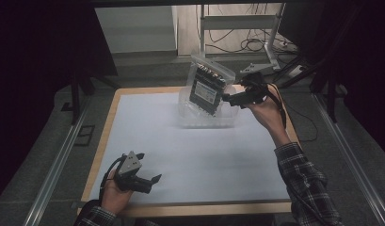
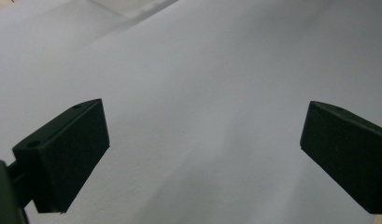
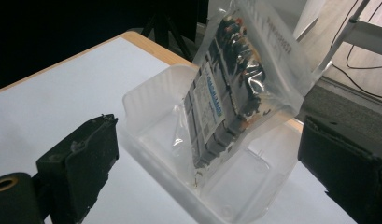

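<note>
Item: clear plastic zip bag holding a dark boxed pack with a white label (image 3: 226, 93) — stood tilted on end inside a shallow translucent plastic tub (image 3: 151, 107) at the far side of the white-covered table (image 1: 148, 132), its upper part leaning out over the tub's rim.

Right gripper (image 1: 237, 98): just beside the bag, jaws spread, pinching nothing.

Left gripper (image 1: 145, 181): low over the near left of the table, well apart from the tub, jaws spread and empty.

Risk (judged): the unsupported bag could topple out — a nudge from the right gripper would do it; the light tub might slide too.
</note>
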Demonstrator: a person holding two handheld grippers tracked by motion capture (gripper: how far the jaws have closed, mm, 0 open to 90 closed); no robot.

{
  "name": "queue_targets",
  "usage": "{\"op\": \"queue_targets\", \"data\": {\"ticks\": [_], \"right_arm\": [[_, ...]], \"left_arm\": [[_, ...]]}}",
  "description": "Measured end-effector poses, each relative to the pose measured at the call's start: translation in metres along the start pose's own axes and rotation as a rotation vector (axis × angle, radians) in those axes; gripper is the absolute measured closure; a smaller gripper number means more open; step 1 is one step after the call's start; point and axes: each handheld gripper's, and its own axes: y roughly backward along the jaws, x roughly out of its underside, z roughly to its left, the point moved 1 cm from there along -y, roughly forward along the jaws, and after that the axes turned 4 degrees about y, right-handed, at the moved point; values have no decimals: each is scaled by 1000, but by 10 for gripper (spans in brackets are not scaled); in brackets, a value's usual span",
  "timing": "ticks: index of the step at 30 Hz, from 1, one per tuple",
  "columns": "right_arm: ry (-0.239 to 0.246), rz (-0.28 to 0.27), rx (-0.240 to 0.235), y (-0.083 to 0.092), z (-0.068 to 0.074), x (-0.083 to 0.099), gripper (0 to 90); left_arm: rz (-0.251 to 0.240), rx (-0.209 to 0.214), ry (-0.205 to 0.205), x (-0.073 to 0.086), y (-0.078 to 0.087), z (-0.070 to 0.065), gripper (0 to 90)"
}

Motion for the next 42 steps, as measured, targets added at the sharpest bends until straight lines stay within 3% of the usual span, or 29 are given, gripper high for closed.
{"op": "queue_targets", "data": {"ticks": [25,39,42], "right_arm": [[76,12,-15,17,29,32,2],[68,-7,-10,28,36,57,0],[65,-3,10,30,38,65,0]], "left_arm": [[-4,7,-13,0,-1,-2,10],[-2,5,-19,0,-2,-3,10],[-3,4,-20,0,-2,-3,10]]}}
